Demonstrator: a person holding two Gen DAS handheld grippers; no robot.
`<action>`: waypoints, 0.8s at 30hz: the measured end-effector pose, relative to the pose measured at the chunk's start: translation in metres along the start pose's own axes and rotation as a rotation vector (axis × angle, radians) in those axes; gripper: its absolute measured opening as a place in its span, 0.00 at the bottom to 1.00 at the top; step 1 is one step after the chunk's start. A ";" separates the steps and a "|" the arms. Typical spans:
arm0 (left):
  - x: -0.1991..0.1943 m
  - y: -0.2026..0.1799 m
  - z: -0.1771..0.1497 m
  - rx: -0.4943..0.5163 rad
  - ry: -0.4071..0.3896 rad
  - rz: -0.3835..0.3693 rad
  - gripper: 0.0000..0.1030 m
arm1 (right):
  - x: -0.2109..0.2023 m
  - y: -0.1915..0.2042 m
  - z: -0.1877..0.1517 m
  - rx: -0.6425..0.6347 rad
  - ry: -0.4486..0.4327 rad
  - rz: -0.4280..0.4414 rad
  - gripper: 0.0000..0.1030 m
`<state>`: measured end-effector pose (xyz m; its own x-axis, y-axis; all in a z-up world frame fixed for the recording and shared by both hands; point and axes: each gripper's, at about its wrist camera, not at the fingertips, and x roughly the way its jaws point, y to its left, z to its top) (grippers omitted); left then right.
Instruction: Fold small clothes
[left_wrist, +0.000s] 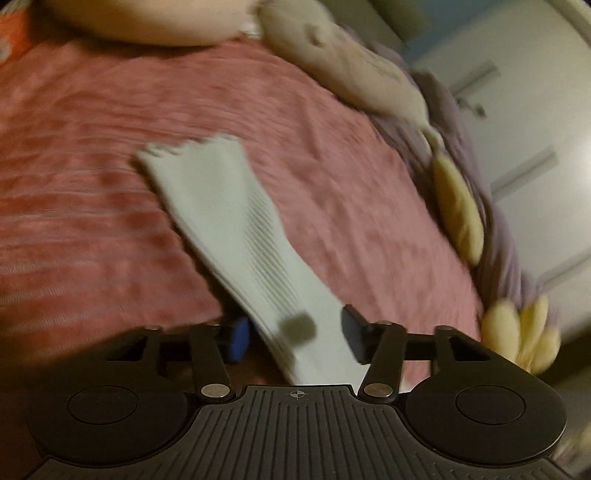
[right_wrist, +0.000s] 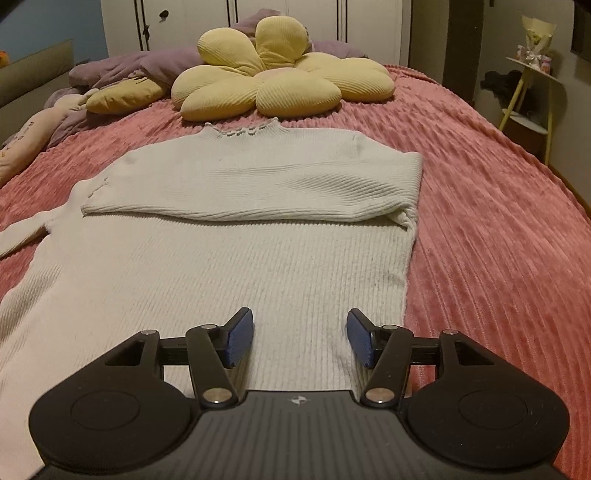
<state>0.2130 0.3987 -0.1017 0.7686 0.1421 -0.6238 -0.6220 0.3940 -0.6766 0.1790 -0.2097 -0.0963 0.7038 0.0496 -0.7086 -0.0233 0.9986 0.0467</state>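
Observation:
A white ribbed sweater (right_wrist: 221, 266) lies flat on the pink bedspread (right_wrist: 498, 221), collar at the far end. One sleeve (right_wrist: 258, 192) is folded across its chest. The other sleeve (left_wrist: 221, 221) stretches out over the bedspread (left_wrist: 74, 184), frilled cuff (left_wrist: 188, 151) at the far end. That sleeve runs in between the fingers of my left gripper (left_wrist: 295, 338), whose jaws stand apart; the picture is blurred and no pinch on the cloth shows. My right gripper (right_wrist: 301, 338) hovers open over the sweater's lower body with nothing held.
A yellow flower-shaped pillow (right_wrist: 273, 81) and a purple blanket (right_wrist: 147, 62) lie at the head of the bed. A pale plush toy (left_wrist: 343, 62) lies along the bed's edge. White wardrobe doors (left_wrist: 517, 110) stand beyond. A small yellow-legged side table (right_wrist: 532, 85) stands at the right.

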 end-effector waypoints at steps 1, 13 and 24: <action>0.002 0.006 0.004 -0.042 -0.005 -0.009 0.42 | 0.002 0.001 0.000 -0.002 0.001 -0.005 0.57; 0.005 0.025 0.017 -0.135 0.014 -0.054 0.09 | 0.007 0.002 0.002 0.006 0.008 -0.008 0.61; -0.050 -0.186 -0.089 0.514 0.131 -0.421 0.09 | 0.000 -0.011 0.003 0.064 -0.009 0.026 0.61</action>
<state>0.2770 0.2376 0.0203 0.8850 -0.2164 -0.4123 -0.0990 0.7778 -0.6207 0.1810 -0.2202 -0.0944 0.7103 0.0754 -0.6999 0.0035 0.9939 0.1105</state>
